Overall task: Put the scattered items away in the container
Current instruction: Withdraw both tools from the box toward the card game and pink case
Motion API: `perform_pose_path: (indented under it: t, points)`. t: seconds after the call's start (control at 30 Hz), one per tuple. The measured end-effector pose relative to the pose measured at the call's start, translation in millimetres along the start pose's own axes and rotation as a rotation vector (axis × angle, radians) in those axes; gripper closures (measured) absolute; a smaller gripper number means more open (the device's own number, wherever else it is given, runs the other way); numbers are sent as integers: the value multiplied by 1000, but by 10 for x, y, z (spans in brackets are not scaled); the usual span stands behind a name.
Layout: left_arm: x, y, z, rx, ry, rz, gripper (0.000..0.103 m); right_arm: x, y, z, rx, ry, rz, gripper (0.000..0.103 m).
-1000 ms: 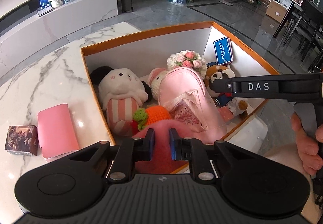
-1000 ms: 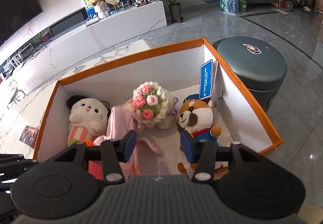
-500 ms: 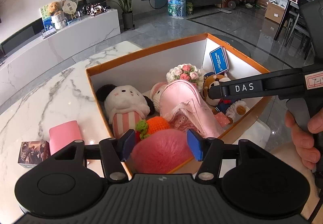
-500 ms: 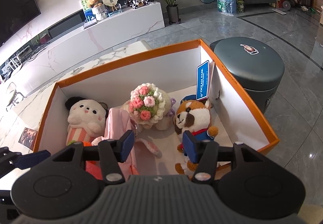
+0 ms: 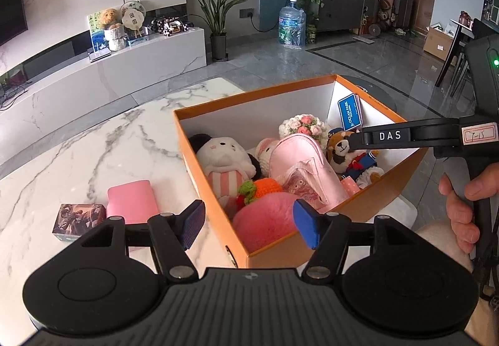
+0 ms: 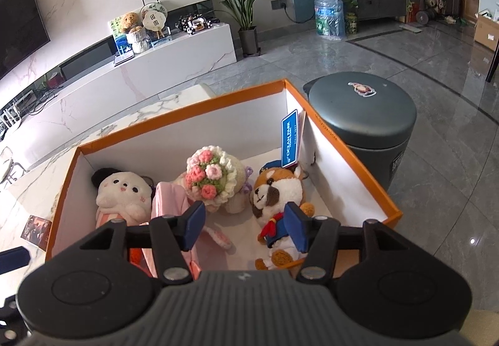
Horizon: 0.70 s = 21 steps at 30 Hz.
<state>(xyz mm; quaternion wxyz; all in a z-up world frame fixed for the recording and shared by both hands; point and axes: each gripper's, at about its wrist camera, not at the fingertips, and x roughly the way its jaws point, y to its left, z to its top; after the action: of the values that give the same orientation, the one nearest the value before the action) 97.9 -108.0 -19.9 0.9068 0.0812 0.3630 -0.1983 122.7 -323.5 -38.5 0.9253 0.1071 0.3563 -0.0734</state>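
Your left gripper (image 5: 249, 223) gapes wide, empty, over the box (image 5: 218, 171) corner | right gripper (image 6: 244, 226) likewise spread, holding nothing, above the toys | pink pouch (image 5: 132, 201) and small carton (image 5: 78, 218) lie outside on the table (image 5: 78, 152) | pouch looks soft, light: pinch across its middle.

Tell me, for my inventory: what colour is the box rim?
Orange, on the box; clearest in the right wrist view.
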Motion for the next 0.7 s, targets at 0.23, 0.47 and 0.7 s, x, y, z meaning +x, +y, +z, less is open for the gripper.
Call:
perform_pose_path:
  t: [0.23,0.47,0.7]
  points:
    - [-227,218,-164,-51,-29,20,29,-159,72,-24,-42,-28,-57,41]
    - [-404,394,-268,-105,-59,30,29,-496,329,-134,-102,-75,-24,41]
    - [-569,627,-376,-160,-94,58,29,-794,778,-181,-178,-128,49,41]
